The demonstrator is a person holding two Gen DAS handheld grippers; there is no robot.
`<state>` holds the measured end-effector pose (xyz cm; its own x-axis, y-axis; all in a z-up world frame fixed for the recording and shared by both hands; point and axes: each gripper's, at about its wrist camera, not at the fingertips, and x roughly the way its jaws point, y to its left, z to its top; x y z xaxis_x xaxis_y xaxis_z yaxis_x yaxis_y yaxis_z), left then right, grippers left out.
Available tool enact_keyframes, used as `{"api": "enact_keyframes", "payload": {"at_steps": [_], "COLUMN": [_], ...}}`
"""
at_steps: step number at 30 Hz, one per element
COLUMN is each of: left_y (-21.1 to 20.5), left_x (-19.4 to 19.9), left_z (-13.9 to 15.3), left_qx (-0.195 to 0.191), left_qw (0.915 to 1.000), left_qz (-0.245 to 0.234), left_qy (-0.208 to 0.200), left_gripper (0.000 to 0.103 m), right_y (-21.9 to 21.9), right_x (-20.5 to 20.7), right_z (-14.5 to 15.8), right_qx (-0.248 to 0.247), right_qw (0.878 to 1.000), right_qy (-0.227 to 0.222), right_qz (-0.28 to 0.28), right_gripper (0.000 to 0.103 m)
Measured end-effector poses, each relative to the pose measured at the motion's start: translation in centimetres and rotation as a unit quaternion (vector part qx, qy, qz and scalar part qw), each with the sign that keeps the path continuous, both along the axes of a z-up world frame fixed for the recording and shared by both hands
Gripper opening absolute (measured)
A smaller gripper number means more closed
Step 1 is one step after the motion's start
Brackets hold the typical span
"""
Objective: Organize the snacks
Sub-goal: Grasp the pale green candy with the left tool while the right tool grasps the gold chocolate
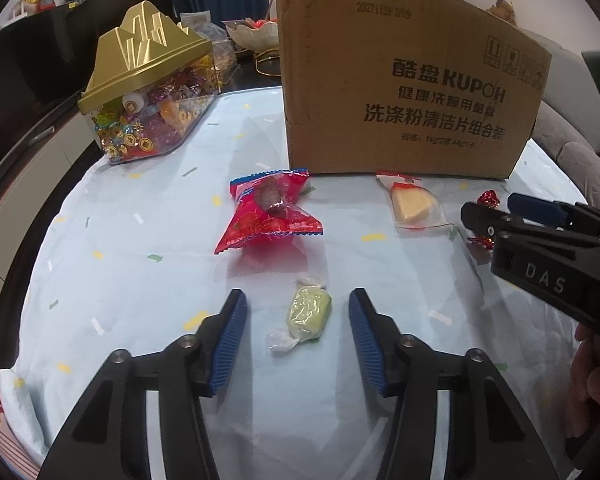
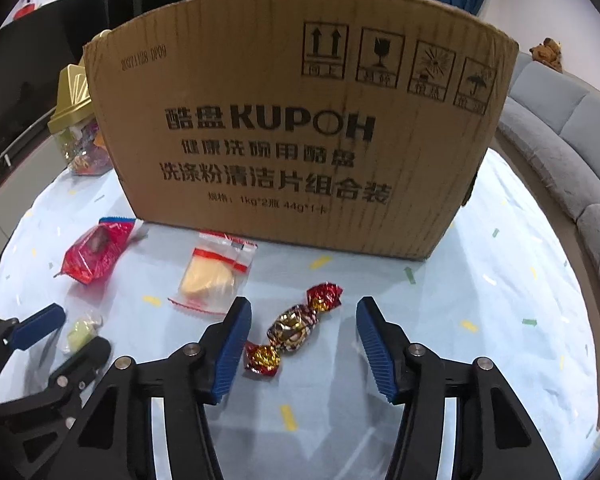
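Note:
My left gripper (image 1: 298, 314) is open, its jaws on either side of a pale green wrapped candy (image 1: 309, 314) on the light blue cloth; the candy also shows in the right wrist view (image 2: 80, 332). My right gripper (image 2: 304, 326) is open around a red-and-gold foil candy (image 2: 294, 326), which shows partly hidden in the left wrist view (image 1: 488, 200). A red snack packet (image 1: 266, 210) (image 2: 96, 254) and a clear bag with a yellow wedge (image 1: 414, 204) (image 2: 210, 276) lie in front of a tall cardboard box (image 1: 404, 92) (image 2: 300, 132).
A clear candy jar with a gold mountain-shaped lid (image 1: 148, 92) (image 2: 76, 128) stands at the back left. A grey sofa (image 2: 572, 152) curves past the table's right edge. White bowls on a gold stand (image 1: 256, 36) sit behind the box.

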<state>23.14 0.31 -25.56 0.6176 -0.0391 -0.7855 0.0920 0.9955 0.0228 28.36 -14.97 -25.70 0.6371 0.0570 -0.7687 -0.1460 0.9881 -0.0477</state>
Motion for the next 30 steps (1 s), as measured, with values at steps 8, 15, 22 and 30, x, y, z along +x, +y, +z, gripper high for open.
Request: {"api": "enact_keyframes", "payload": {"at_steps": [8,15,22,30], "left_y": [0.0,0.0,0.4,0.7], "left_x": [0.0,0.1,0.1,-0.3], "left_z": [0.1,0.1,0.5,1.8], "left_qx": [0.007,0.005,0.002,-0.006], "left_qw": [1.0000,1.0000,1.0000,0.9998], "left_qz": [0.003,0.002,0.009,0.014], "left_qy": [-0.001,0.000,0.000,-0.015], "left_gripper": [0.033,0.023,0.022,0.022], "right_y": [0.1,0.2,0.1,-0.1], "right_x": [-0.1,-0.3,-0.9,-2.4], "right_z": [-0.9,-1.0,0.4,1.9], "right_qx": [-0.001,0.001,-0.005,-0.017], "right_qw": [1.000,1.000,1.000,1.000], "right_qy": [0.016,0.018,0.005,-0.004], "right_qz": [0.005,0.009,0.015,0.018], "right_gripper": [0.030,0.025,0.025,0.025]}}
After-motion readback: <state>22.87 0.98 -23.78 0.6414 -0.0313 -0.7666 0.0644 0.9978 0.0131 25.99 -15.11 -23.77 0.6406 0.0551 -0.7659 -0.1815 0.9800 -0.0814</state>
